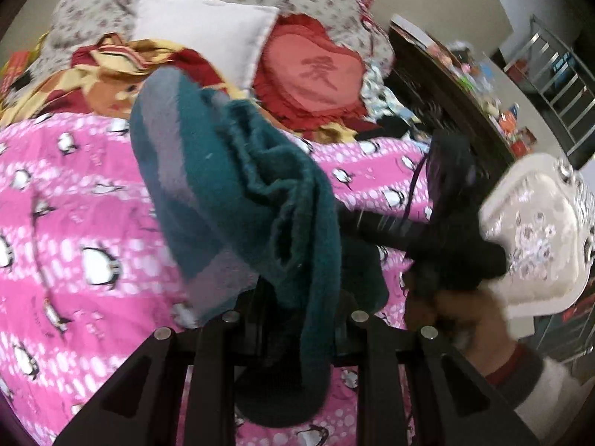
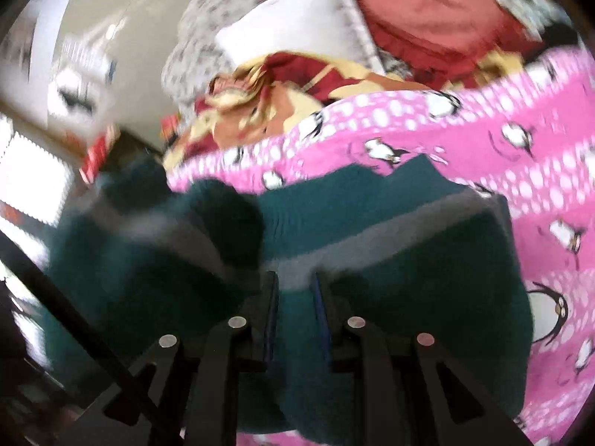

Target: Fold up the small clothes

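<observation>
Hanging bunched above the pink penguin blanket (image 1: 74, 193) on the bed, the teal garment (image 1: 238, 171) with its grey stripe is pinched in your left gripper (image 1: 297, 297), whose jaws are nearly closed on it. Your right gripper (image 2: 295, 290) stands partly open, teal cloth between its jaws, its pads apparently not pressing. Pillows (image 1: 208, 33) lie beyond.

One teal knit garment with grey stripe (image 1: 238, 193), centre. One pink penguin-print blanket (image 1: 74, 223), 8 o'clock. Two cushions: white square pillow (image 1: 208, 33), 12 o'clock; red heart-shaped cushion (image 1: 316, 78), 1 o'clock. One red-yellow patterned cloth (image 1: 111, 74), 10 o'clock.
</observation>
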Action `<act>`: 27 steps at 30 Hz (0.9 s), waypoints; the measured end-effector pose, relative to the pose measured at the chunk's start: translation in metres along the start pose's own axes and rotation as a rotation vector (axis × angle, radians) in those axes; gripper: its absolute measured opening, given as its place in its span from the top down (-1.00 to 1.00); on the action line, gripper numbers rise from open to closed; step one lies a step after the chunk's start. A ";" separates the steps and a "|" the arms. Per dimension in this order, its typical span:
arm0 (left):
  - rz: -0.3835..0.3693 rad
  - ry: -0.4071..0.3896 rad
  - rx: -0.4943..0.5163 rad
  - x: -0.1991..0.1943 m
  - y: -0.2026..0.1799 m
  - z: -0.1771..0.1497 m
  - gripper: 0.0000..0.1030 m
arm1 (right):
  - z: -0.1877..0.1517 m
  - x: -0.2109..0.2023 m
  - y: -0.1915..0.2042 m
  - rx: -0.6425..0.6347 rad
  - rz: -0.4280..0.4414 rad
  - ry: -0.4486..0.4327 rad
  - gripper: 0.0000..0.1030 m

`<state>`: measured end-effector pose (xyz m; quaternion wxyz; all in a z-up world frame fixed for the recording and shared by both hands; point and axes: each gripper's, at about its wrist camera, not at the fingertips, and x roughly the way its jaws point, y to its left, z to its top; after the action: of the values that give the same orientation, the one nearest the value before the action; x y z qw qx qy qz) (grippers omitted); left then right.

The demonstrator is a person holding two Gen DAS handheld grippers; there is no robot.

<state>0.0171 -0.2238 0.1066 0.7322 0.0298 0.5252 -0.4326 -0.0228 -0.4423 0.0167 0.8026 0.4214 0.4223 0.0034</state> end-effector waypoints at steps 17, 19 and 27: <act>0.055 0.041 0.080 0.043 -0.026 -0.021 0.57 | 0.038 0.021 0.055 -0.014 0.191 0.126 -0.82; 0.057 0.038 0.076 0.041 -0.026 -0.022 0.57 | 0.038 0.029 0.075 -0.160 0.070 0.128 -0.71; -0.008 -0.018 0.030 0.020 -0.045 -0.011 0.57 | 0.049 -0.005 0.097 -0.430 -0.049 0.076 0.65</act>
<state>-0.0195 -0.2588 0.1044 0.7347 0.0349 0.5120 -0.4437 0.0410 -0.4147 0.1002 0.8573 0.2295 0.4520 0.0899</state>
